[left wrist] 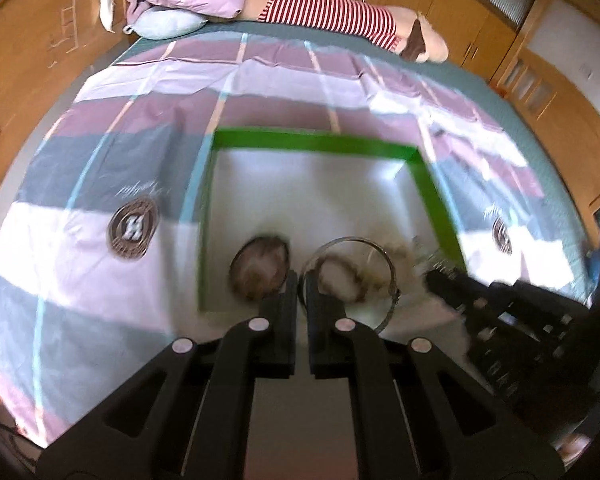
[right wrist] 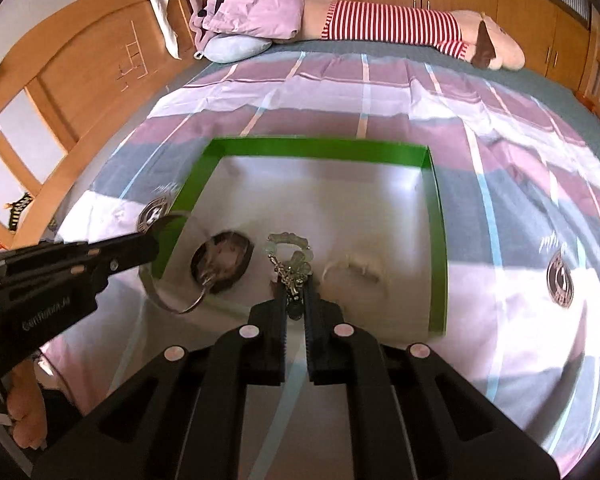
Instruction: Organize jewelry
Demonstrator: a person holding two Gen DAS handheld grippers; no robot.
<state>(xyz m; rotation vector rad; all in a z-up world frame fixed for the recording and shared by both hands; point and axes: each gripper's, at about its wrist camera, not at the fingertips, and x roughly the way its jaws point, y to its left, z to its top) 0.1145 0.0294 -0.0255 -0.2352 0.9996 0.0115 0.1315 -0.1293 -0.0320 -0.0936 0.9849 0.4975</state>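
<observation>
left gripper [left wrist: 302, 280]: fingers closed on silver bangle [left wrist: 384, 256], ring hanging right of its tips | right gripper [right wrist: 296, 300]: fingers clamped on pale green bracelet [right wrist: 290, 246], dangling past its tips above green tray [right wrist: 320, 148] | risk: thin-edge grips, either piece may slip and miss tray

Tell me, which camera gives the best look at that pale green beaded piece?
The right wrist view. There the pale green beaded piece hangs sharp and centred, pinched in the right hand-held gripper over the green-rimmed tray. In the left wrist view only a brownish blur shows beside the right hand-held gripper.
</observation>
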